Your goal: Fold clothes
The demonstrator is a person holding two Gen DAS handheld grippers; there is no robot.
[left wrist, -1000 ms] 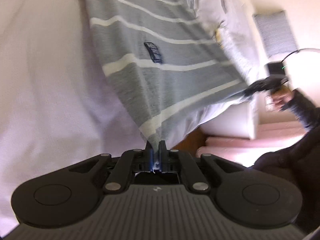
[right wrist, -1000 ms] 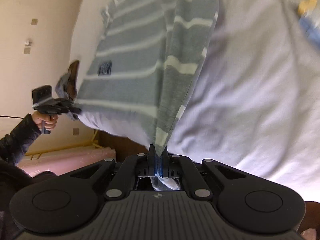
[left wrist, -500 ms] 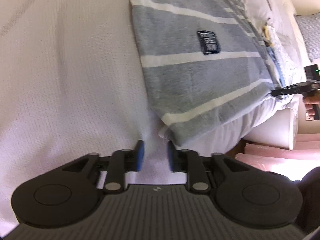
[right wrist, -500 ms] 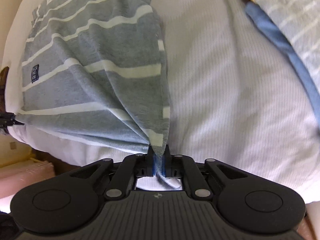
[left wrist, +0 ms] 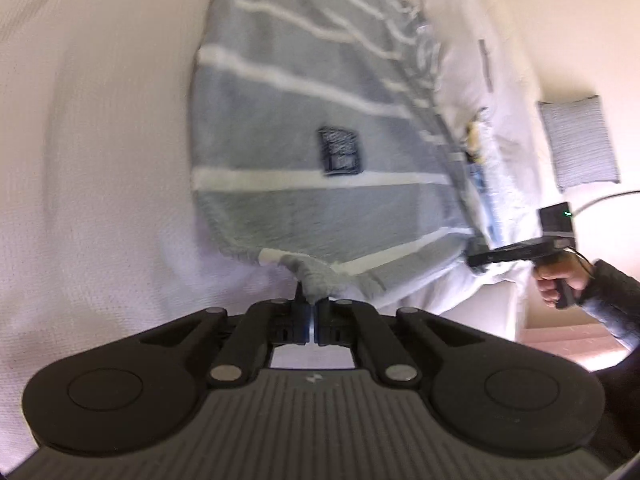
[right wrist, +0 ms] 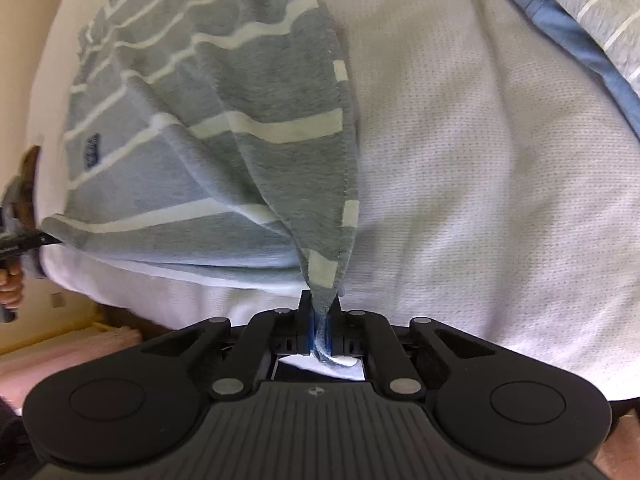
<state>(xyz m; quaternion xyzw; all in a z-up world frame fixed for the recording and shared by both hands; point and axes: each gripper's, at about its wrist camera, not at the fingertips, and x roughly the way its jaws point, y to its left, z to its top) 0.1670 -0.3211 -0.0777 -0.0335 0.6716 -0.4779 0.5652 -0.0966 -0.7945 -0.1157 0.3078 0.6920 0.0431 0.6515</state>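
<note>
A white bedspread filled most of both views, its far edges cut off by the fisheye rim. On it lay the grey striped shirt, blurred in the left wrist view, with a small dark patch whose lettering could not be read. A second striped garment with a blue edge was clipped at the right wrist view's corner. The right gripper had its fingers pressed together on a hem corner of the shirt. The left gripper pinched the opposite hem corner, a bunched fold hiding its fingertips.
</note>
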